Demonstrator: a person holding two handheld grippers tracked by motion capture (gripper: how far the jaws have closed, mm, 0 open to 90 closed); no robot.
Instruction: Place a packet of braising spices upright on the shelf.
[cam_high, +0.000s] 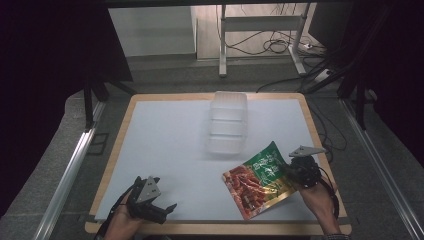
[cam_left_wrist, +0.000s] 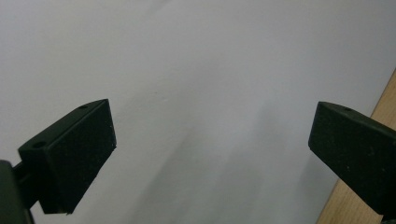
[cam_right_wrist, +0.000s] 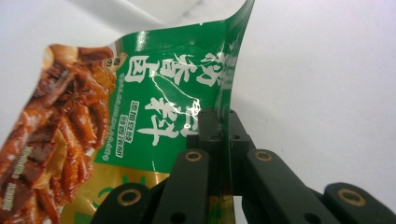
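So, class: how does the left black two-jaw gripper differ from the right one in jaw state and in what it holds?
The left black two-jaw gripper has its jaws wide apart with nothing between them; the right black two-jaw gripper is shut on the edge of the glossy green and red food packet. The left sits low over the white table mat; the right lifts the packet's edge. Both are hand-held.

A wooden-edged desk (cam_high: 125, 131) carries a pale white mat (cam_high: 170, 140) across its top. Grey carpeted floor (cam_high: 65, 135) lies around it, with metal rails (cam_high: 70, 172) running along both sides. Beyond the far edge stands a metal frame (cam_high: 260, 35) on two legs, over light floorboards where dark cables (cam_high: 272, 46) lie in loops. A white panel (cam_high: 150, 30) stands beside it. Black curtains (cam_high: 45, 75) darken both flanks; the light is dim and even.
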